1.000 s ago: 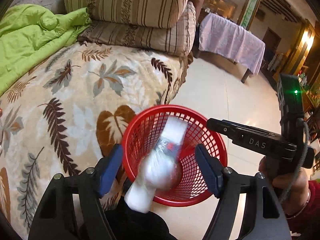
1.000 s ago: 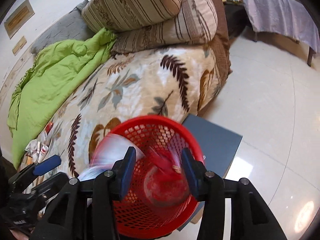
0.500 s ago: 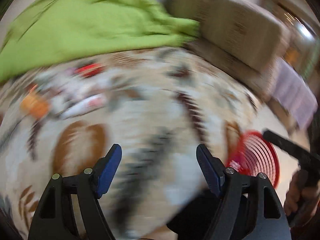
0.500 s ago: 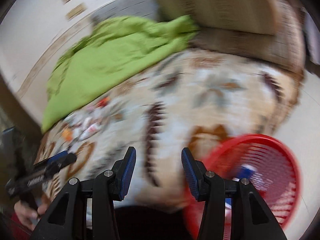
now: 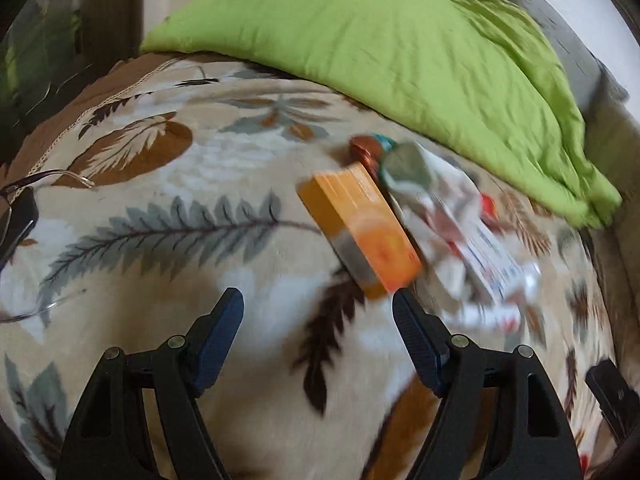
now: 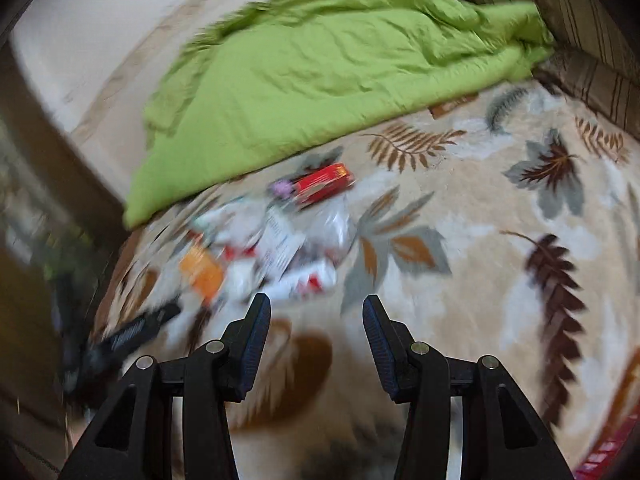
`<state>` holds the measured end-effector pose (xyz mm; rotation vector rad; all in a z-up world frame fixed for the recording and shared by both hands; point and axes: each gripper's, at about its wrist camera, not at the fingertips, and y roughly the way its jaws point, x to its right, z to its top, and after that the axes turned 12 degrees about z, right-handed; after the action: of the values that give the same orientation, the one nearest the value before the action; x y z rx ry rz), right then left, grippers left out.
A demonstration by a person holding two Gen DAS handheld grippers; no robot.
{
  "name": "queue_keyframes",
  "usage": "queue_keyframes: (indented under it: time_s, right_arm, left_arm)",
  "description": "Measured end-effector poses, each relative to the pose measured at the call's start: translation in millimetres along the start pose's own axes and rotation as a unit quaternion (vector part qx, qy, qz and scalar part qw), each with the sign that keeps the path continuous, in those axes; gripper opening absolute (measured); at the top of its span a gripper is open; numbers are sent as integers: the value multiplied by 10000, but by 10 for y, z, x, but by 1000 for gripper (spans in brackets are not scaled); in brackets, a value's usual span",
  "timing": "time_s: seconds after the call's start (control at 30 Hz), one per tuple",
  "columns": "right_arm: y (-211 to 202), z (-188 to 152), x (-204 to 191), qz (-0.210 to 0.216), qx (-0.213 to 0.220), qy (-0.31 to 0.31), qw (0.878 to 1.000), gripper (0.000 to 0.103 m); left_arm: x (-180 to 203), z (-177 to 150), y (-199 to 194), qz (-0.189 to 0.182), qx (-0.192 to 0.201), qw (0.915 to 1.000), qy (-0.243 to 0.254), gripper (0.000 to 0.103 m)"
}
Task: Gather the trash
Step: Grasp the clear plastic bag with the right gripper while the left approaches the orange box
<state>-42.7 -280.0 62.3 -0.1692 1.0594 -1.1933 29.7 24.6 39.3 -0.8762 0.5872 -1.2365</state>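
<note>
A heap of trash lies on the leaf-patterned bed cover. In the left wrist view an orange box (image 5: 362, 236) sits nearest, with white wrappers (image 5: 464, 236) and a brown and teal piece (image 5: 368, 148) behind it. My left gripper (image 5: 318, 308) is open and empty, its right fingertip just below the box's near corner. In the right wrist view the same heap (image 6: 276, 240) shows blurred, with the orange box (image 6: 202, 272) and a red box (image 6: 322, 184). My right gripper (image 6: 316, 308) is open and empty, just short of the heap. The red basket's rim (image 6: 600, 456) peeks in at bottom right.
A crumpled green blanket (image 5: 400, 40) covers the far side of the bed. Eyeglasses and a dark object (image 5: 20, 216) lie at the left edge. Striped pillows (image 6: 592, 20) stand at the back right. The left gripper (image 6: 124, 336) shows as a dark blur.
Both grippers swung away from the red basket, where a white item dropped, across the bed to the trash heap. The left gripper stayed open and is empty.
</note>
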Motion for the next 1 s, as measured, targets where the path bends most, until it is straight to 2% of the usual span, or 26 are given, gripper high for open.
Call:
queue_keyframes:
  time_s: [0.07, 0.13, 0.17, 0.27, 0.33, 0.37, 0.4, 0.5, 0.57, 0.7, 0.87, 0.97, 1.0]
  right_arm:
    - [275, 181, 63, 39, 26, 297, 9995, 52]
    - [498, 317, 175, -66, 135, 716, 9973, 52]
    - [630, 367, 254, 2, 173, 927, 9955, 52]
    - [890, 440, 402, -116, 84, 1039, 9945, 52]
    - [1018, 433, 485, 80, -30, 1204, 9927, 46]
    - [1082, 433, 511, 240, -86, 1281, 9914, 39]
    - [1129, 430, 500, 356, -108, 1254, 9914, 37]
    - [1120, 467, 368, 337, -55, 861, 9957, 25]
    - [1073, 458, 351, 328, 39, 856, 9958, 22]
    - [949, 444, 321, 334, 215, 799, 9960, 22]
    - [743, 481, 288, 300, 492, 587, 9966, 22]
    - [697, 499, 237, 258, 543, 382, 9975, 22]
    - [693, 492, 223, 246, 543, 334, 9977, 22]
  left_arm:
    - [28, 32, 60, -147, 96, 9998, 30, 76]
    - [21, 16, 68, -125, 286, 9993, 188, 76]
    - [17, 28, 100, -152, 275, 9992, 238, 76]
    - [-27, 85, 174, -356, 166, 9991, 148, 76]
    - [-51, 115, 214, -488, 97, 9988, 34, 76]
    - [-54, 136, 255, -537, 42, 9985, 4, 76]
    - [-33, 151, 281, -600, -27, 9982, -15, 76]
    - [41, 202, 332, -587, -55, 9983, 5, 76]
    - [89, 258, 356, -566, -35, 9983, -92, 76]
    - [184, 367, 468, -603, -191, 9976, -285, 76]
    - [379, 444, 693, -357, -439, 9984, -88, 76]
    - [374, 479, 731, -281, -396, 9988, -2, 76]
    - [374, 487, 729, -133, -347, 9992, 138, 76]
